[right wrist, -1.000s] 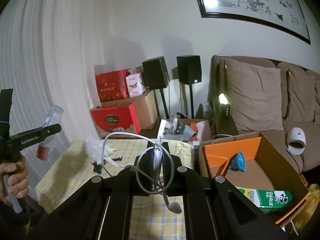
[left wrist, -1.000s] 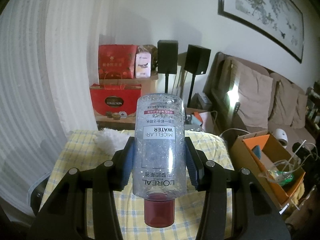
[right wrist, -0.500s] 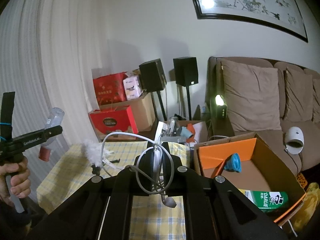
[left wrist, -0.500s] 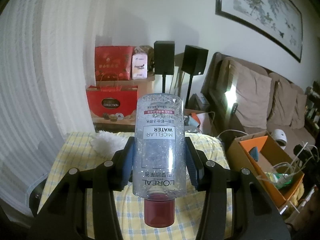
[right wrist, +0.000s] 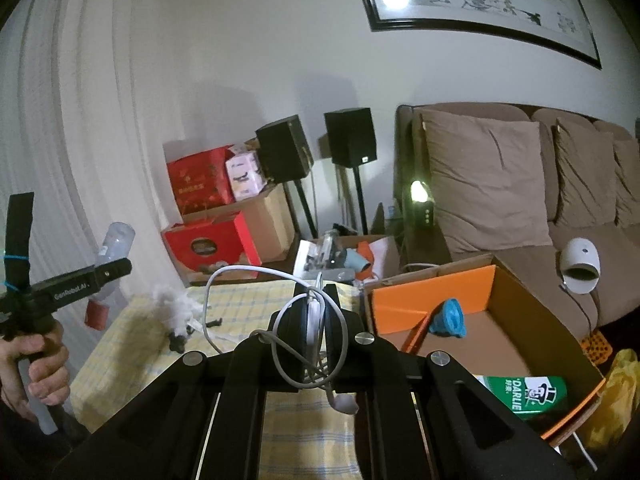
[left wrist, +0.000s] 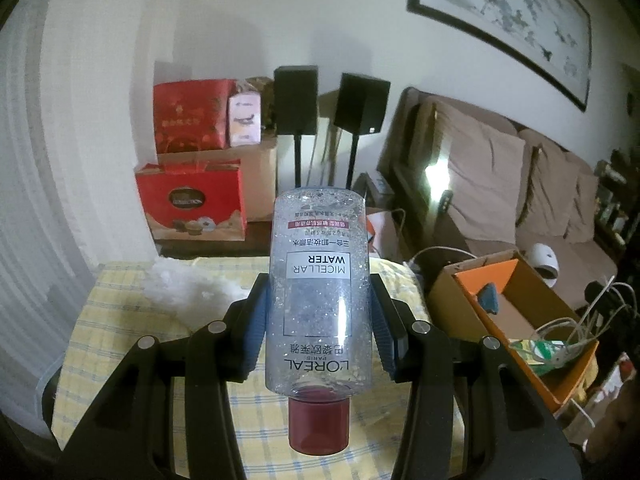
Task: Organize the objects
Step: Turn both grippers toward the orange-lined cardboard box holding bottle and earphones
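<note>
My left gripper [left wrist: 318, 316] is shut on a clear micellar water bottle [left wrist: 318, 280] with a dark red cap, held cap toward the camera above the yellow checked table [left wrist: 120, 344]. The same bottle [right wrist: 114, 248] and left gripper [right wrist: 108, 274] show at the far left of the right wrist view, held up by a hand [right wrist: 38, 364]. My right gripper [right wrist: 312, 320] is shut on a coiled white earphone cable [right wrist: 280, 344]; loops and an earbud hang from it over the table [right wrist: 132, 340]. An open cardboard box [right wrist: 516, 304] stands to the right.
A white fluffy toy [right wrist: 174, 308] lies on the table's far side. The box holds a blue funnel [right wrist: 450, 318] and a green toothpaste carton [right wrist: 524, 392]. Beyond are red gift boxes [left wrist: 192, 200], two black speakers on stands, and a brown sofa with cushions [right wrist: 500, 176].
Both views have shifted slightly as the hands moved across the room; the box and sofa look a little nearer. Each grip is unchanged.
</note>
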The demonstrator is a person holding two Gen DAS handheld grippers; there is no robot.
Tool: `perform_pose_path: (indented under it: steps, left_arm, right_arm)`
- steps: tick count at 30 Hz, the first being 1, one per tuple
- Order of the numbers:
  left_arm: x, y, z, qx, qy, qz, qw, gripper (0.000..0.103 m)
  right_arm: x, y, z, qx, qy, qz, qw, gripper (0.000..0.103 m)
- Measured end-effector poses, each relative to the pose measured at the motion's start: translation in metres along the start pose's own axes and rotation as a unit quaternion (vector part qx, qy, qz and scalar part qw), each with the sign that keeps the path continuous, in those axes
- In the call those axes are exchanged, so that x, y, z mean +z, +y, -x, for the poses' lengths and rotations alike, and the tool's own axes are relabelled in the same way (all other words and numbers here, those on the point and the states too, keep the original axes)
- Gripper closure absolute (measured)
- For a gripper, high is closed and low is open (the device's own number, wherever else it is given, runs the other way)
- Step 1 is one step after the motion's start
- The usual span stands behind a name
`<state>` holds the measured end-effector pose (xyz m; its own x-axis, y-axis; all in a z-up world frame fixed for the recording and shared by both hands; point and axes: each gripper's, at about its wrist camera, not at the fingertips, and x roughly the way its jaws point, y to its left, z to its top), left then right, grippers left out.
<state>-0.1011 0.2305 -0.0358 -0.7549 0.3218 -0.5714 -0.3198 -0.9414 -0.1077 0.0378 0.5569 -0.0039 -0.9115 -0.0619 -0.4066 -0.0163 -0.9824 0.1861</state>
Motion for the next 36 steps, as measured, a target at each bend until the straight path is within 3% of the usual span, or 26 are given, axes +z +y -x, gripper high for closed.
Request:
perform_pose_path:
  steps: [36]
  left_arm:
    - [0.001, -0.047, -0.015, -0.038, 0.020, -0.025, 0.9988, 0.059]
  right_arm:
    - [0.008, -0.056, 0.020, -0.060, -0.015, -0.041, 0.997, 0.097]
